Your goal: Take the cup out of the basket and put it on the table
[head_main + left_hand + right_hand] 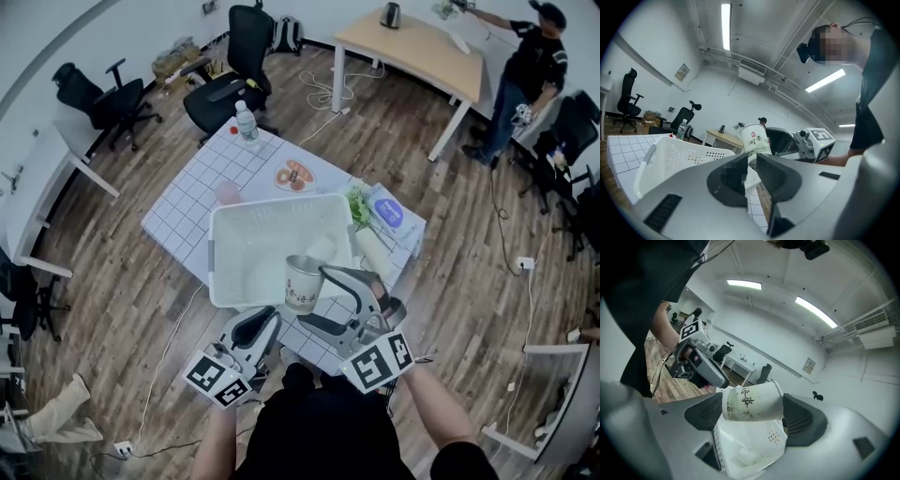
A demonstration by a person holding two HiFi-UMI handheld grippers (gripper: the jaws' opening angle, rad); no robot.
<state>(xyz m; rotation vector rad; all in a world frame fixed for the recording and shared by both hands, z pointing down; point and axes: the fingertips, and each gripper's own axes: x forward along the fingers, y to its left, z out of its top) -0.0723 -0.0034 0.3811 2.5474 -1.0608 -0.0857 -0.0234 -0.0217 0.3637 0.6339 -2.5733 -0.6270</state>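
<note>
A white paper cup (302, 283) with green print hangs over the near rim of the white plastic basket (225, 217), which stands on the white gridded table (183, 211). My right gripper (312, 296) is shut on the cup, pads pressing its sides. In the right gripper view the cup (752, 401) lies sideways between the jaws, above the basket (750, 446). My left gripper (262, 321) sits low at the table's near edge, left of the cup. Its jaws stand a narrow slit apart with nothing between them. The left gripper view shows the cup (754, 138) beyond its tips (750, 169).
On the table behind the basket are a water bottle (246, 122), a pink cup (228, 192), a plate of food (294, 175), greens (358, 206) and a blue packet (389, 214). Office chairs (230, 75) and a wooden desk (412, 47) stand beyond; a person (530, 66) is far right.
</note>
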